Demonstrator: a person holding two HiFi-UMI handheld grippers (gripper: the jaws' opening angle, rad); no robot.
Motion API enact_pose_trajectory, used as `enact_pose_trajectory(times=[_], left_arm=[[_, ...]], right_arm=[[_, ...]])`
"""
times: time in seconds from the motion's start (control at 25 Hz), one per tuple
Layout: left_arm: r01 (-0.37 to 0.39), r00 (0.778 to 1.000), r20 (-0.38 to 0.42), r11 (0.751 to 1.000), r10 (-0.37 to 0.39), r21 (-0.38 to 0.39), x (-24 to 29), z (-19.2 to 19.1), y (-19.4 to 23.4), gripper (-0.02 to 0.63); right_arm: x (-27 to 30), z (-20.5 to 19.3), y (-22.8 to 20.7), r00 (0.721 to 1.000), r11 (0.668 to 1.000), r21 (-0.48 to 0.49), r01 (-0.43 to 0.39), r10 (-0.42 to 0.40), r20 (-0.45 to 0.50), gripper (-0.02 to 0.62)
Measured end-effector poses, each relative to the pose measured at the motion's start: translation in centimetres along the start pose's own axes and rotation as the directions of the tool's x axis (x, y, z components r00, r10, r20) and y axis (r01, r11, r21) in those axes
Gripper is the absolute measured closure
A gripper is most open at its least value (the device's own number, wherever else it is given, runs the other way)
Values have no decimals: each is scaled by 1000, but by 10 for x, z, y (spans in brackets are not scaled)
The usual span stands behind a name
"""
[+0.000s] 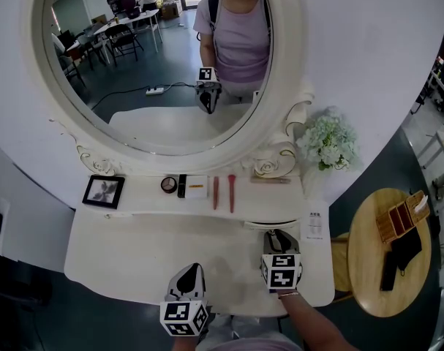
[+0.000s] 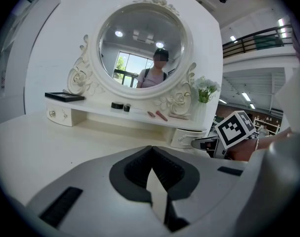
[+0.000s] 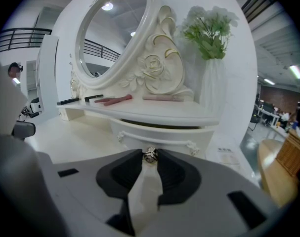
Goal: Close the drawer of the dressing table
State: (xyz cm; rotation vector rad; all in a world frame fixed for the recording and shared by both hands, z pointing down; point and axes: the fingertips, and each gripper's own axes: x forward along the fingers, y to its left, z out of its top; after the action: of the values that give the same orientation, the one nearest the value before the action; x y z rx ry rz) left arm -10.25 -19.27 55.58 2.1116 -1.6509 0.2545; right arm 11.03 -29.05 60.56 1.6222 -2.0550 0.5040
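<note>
The small white drawer (image 3: 159, 134) under the right end of the dressing table's shelf stands pulled out a little, with a dark gap above its front. Its metal knob (image 3: 150, 155) sits between the tips of my right gripper (image 3: 150, 154), which is shut on it. In the head view the right gripper (image 1: 279, 235) reaches to the drawer (image 1: 271, 225) at the tabletop's back right. From the left gripper view the drawer (image 2: 183, 138) and the right gripper (image 2: 205, 143) show at the right. My left gripper (image 2: 150, 148) hovers over the tabletop's front, shut on nothing.
An oval mirror (image 1: 170, 57) rises behind the shelf, which carries a framed picture (image 1: 103, 191), a round compact (image 1: 169, 185), a small box (image 1: 194, 186) and two red sticks (image 1: 231, 192). A vase of flowers (image 1: 328, 141) and a leaflet (image 1: 314, 225) are at right. A round wooden table (image 1: 371, 269) stands beyond.
</note>
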Motion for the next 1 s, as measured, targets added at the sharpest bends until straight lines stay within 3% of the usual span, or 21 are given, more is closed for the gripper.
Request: enact_pose_trajectory(times=[1.0], left_arm=[[-6,1000,5,1000,6,-3,-2,2,4,604]], right_arm=[[15,12,-4,1000,1000,-6,0,0,11,494]])
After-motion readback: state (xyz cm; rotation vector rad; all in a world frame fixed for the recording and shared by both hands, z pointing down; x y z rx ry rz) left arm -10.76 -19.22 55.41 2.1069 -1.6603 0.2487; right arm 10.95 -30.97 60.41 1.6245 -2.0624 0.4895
